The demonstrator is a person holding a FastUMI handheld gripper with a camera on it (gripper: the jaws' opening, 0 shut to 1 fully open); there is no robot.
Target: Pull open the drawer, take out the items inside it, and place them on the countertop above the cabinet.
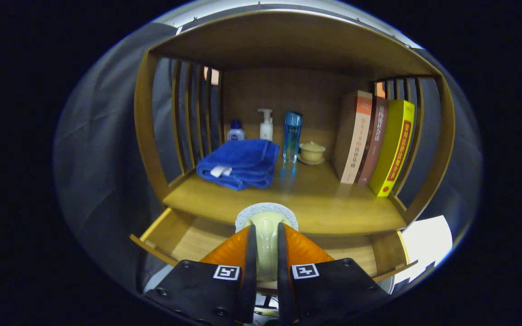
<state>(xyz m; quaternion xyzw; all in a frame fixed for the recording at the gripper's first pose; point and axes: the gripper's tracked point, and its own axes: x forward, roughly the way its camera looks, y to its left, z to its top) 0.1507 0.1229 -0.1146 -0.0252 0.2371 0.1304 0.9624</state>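
- Tongs [266, 246], orange-fingered with black bodies, closed narrow on a pale green-cream brush with a round grey-white pad head [266, 215]; both fingers pressing its handle from either side.
- Held with the handle along the fingers, pad head out in front, probably so it can be set down head-first without regripping.
- Brush raised over the pulled-out wooden drawer [175, 237], which sits just below and in front of the wooden table [333, 208]; judged mid-transfer, lifted clear and aimed at the table's front edge.
- Drawer floor, where visible either side of the fingers, bare; part of it hidden behind the tongs, so any remaining items cannot be told.
- Bare stretch of table directly beyond the brush, a likely landing spot.
- Folded blue towel [238, 163] on the table, left of that bare stretch.
- Behind the towel, a small white bottle with blue cap [235, 131] and a white pump bottle [266, 124].
- Tall blue glass bottle [292, 136] and small lidded yellow cup on a saucer [311, 152] at the table's back, straight ahead; a risk only if pushed deep.
- Row of upright books [374, 142] on the table's right side, well apart from the brush.
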